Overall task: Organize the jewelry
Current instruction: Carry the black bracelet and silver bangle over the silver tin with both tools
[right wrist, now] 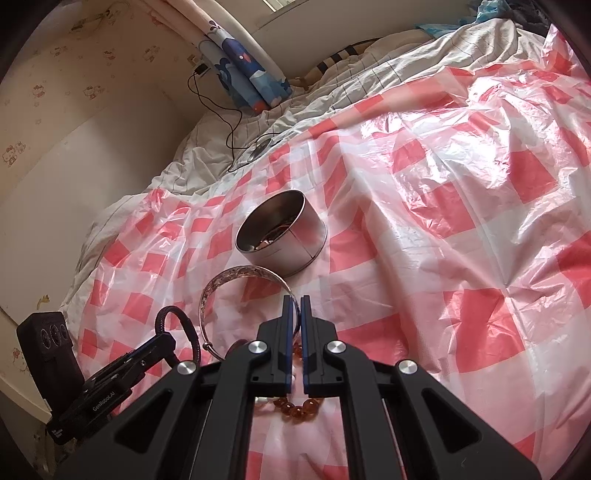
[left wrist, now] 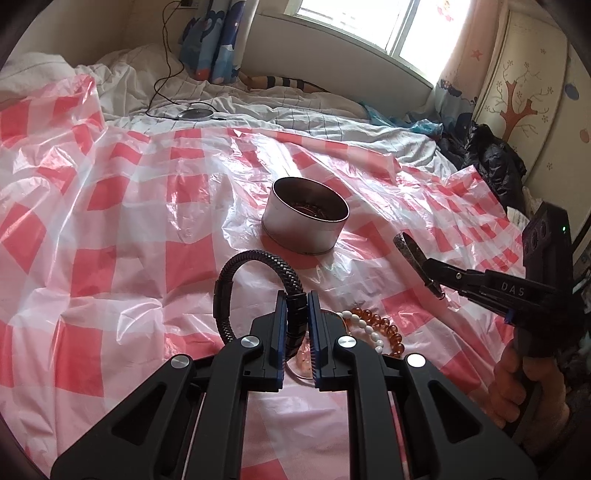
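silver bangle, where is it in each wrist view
Left wrist view: the silver bangle is at right, seen edge-on in the right gripper.
Right wrist view: the silver bangle is centre-left, a full hoop just below the tin.
Shared landmark: the round metal tin.

Place: I'm looking into a home bedroom | Signs: rumpled white bedding (left wrist: 258,107), cartoon curtain (left wrist: 210,40), bright window (left wrist: 369,18), tree-painted wardrobe (left wrist: 517,92), patterned wallpaper (right wrist: 48,92)

Daylight floods from an overexposed window (left wrist: 373,22) far beyond the fingertips. Glare streaks the crinkled checked plastic sheet (left wrist: 122,206) ahead of the fingers. Fisheye bending, dark vignette at corners. Focus crisp; shadows soft and shallow.
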Tool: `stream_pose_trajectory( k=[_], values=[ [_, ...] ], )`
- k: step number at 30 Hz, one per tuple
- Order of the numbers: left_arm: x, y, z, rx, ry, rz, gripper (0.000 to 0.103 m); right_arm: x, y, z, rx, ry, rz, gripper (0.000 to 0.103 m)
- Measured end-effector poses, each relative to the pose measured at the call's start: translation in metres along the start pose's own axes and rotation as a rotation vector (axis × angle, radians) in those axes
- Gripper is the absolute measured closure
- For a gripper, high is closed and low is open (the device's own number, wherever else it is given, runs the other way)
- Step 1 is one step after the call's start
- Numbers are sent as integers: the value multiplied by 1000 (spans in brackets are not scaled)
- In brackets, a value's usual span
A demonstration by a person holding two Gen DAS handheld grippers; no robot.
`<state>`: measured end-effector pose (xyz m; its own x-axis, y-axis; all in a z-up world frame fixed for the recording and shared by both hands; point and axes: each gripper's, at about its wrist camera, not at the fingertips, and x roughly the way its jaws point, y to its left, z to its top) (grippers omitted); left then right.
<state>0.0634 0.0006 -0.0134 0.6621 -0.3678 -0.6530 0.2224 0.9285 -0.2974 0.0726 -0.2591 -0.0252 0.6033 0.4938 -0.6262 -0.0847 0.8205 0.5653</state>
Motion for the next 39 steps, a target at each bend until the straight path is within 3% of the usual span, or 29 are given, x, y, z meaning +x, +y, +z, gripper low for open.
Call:
stream_pose_trajectory(
  k=[9,11,21,31,39],
  values=[
    [-4,45,0,-247,-6,-183,93,-3,-3,0,16,-1,18,98],
    [-4,50,-1,-273,-10,-196,93,-3,-2,1,12,1,21,98],
    [-9,44,2,-232,-53,-176,93,-9,1,2,7,-16,53,96],
    [-7,29,4,-152,-47,-145,93,-10,4,3,4,-17,87,95],
    [-13,10,14,-54,-80,-154,93,-17,5,14,16,-80,113,95]
  ],
)
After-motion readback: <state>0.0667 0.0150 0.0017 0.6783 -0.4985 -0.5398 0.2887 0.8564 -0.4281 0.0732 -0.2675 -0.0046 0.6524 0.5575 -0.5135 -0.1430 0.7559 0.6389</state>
